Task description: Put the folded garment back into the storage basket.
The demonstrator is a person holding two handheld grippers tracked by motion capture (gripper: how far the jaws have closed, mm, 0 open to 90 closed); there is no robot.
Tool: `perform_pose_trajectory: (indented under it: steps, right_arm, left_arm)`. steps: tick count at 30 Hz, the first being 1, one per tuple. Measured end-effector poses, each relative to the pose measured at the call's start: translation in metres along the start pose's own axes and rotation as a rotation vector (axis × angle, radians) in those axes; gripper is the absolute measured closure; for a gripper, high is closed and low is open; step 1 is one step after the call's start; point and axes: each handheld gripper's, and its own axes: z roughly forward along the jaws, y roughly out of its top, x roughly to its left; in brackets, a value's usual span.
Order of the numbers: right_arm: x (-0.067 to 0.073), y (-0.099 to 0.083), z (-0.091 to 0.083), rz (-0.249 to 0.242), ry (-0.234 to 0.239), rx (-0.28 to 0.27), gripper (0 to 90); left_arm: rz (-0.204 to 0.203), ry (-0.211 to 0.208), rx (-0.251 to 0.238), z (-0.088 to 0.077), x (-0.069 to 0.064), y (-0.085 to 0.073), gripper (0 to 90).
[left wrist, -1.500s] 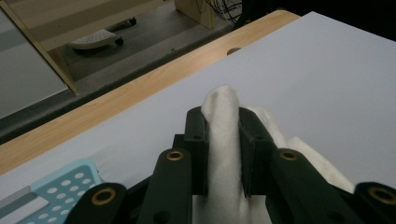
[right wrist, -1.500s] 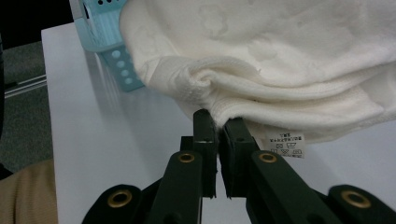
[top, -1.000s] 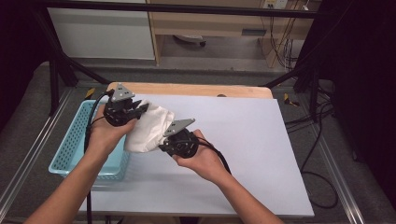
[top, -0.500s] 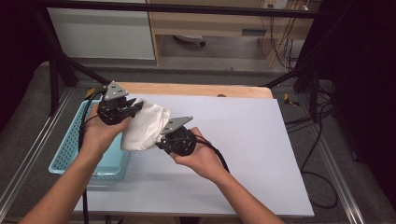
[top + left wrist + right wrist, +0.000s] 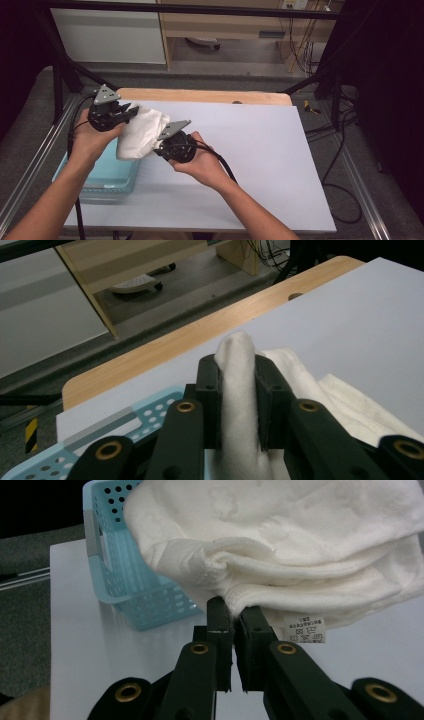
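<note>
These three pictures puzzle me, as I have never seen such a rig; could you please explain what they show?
A person holds a hand tool in each hand: the left gripper and right gripper, each with two black jaws. One picture looks down from above the table. The other two come from cameras riding on each gripper, looking along its jaws. Both grippers are shut on a white towel, held up between them. A light blue basket stands at the table's left edge.
</note>
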Motion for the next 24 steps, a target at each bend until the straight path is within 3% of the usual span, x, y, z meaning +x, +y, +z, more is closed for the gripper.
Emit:
perform_pose_trajectory:
  steps: [14, 24]
  right_arm:
    - [0.006, 0.030, 0.032, -0.030, 0.014, 0.013, 86.1]
    - [0.009, 0.035, 0.046, -0.032, 0.018, 0.017, 86.0]
  left_arm:
    - [-0.006, 0.047, 0.010, -0.014, 0.032, -0.013, 76.0]
    - [-0.019, 0.054, 0.017, -0.015, 0.042, -0.017, 76.0]
